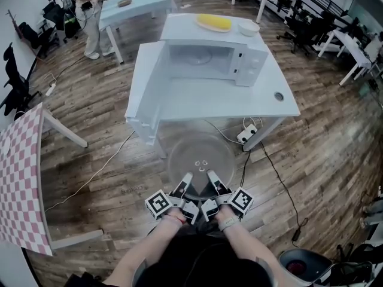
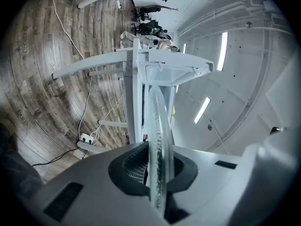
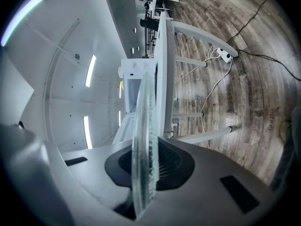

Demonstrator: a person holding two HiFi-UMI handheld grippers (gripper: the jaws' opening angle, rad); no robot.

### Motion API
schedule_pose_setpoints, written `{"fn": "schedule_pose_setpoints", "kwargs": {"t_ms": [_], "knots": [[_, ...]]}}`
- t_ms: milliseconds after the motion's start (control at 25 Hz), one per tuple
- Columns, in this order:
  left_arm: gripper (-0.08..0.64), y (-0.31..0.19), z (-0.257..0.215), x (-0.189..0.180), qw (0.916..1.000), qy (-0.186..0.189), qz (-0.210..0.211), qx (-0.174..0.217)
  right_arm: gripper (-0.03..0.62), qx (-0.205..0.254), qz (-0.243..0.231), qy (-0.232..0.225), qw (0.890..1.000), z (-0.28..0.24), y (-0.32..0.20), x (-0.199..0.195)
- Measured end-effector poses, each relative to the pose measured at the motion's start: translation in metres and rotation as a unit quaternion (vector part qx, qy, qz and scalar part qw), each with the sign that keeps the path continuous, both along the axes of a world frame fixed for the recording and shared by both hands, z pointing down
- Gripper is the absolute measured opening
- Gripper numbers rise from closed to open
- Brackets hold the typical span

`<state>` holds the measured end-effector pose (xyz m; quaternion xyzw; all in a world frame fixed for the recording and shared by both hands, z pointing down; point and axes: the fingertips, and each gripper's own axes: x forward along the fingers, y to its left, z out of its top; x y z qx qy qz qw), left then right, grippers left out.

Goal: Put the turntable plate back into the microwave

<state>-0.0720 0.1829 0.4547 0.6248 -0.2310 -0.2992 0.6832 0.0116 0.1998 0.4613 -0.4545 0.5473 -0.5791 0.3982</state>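
A clear glass turntable plate (image 1: pixel 200 159) hangs level in the air, in front of the white table (image 1: pixel 179 100) and below its edge. My left gripper (image 1: pixel 187 180) is shut on the plate's near rim, and my right gripper (image 1: pixel 212 177) grips the rim just beside it. In the left gripper view the plate (image 2: pixel 157 140) shows edge-on between the jaws; the right gripper view shows the plate (image 3: pixel 143 149) the same way. The white microwave (image 1: pixel 206 55) stands on the table with its door (image 1: pixel 146 85) swung open to the left, its cavity (image 1: pixel 200 58) empty.
A yellow plate (image 1: pixel 213 22) and a white bowl (image 1: pixel 249 27) rest on top of the microwave. A power strip (image 1: pixel 246 133) and cables lie on the wooden floor under the table. A checkered table (image 1: pixel 21 184) stands at the left. People stand far back left.
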Motion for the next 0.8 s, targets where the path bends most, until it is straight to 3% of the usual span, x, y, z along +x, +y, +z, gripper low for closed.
{"fn": "schedule_pose_setpoints", "kwargs": {"t_ms": [360, 800], "knots": [[0.031, -0.003, 0.011, -0.001, 0.9999, -0.011, -0.007, -0.01, 0.041, -0.012, -0.006, -0.011, 1.0, 0.011, -0.004, 0.001], [0.031, -0.046, 0.0, 0.013, 0.9997, -0.005, -0.026, -0.002, 0.041, 0.002, -0.024, -0.014, 1.0, 0.002, -0.05, 0.014]]}}
